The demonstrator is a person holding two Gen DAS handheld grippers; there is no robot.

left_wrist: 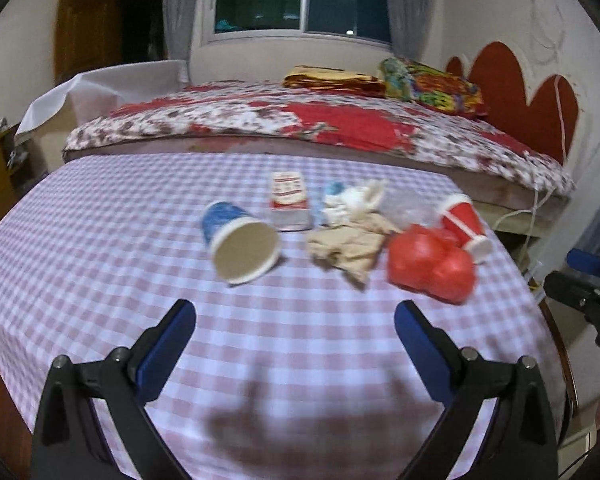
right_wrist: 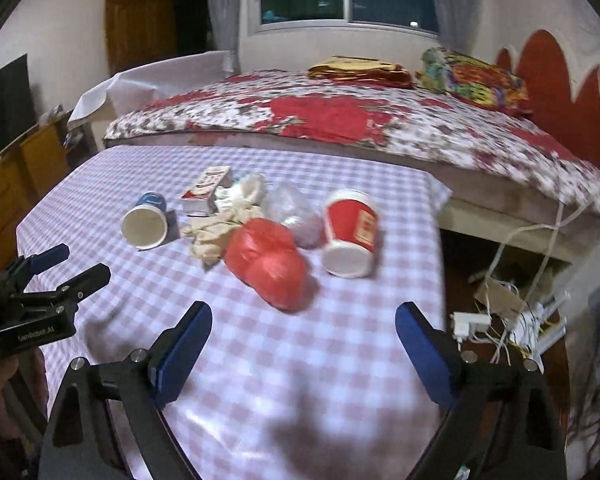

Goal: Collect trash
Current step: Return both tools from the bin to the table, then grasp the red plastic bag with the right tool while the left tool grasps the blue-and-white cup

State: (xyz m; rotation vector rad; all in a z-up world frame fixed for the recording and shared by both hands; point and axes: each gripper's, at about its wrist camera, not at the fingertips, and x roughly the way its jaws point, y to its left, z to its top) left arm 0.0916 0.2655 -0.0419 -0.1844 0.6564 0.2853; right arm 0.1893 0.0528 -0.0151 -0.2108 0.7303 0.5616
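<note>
Blue cup [left_wrist: 240, 240] and red cup [right_wrist: 350, 232] lie tipped; red bag [right_wrist: 270, 266] between.

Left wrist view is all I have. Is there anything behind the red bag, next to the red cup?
Observer: Yes, a crumpled clear plastic bag lies between the red bag and the red cup.
Operator: Is the right gripper holding anything?
Observer: No. The right gripper has its jaws open over bare tablecloth, just short of the red bag.
Operator: Anything past the table's right edge?
Observer: A tangle of white cables with a charger lies low down beside the table.
</note>
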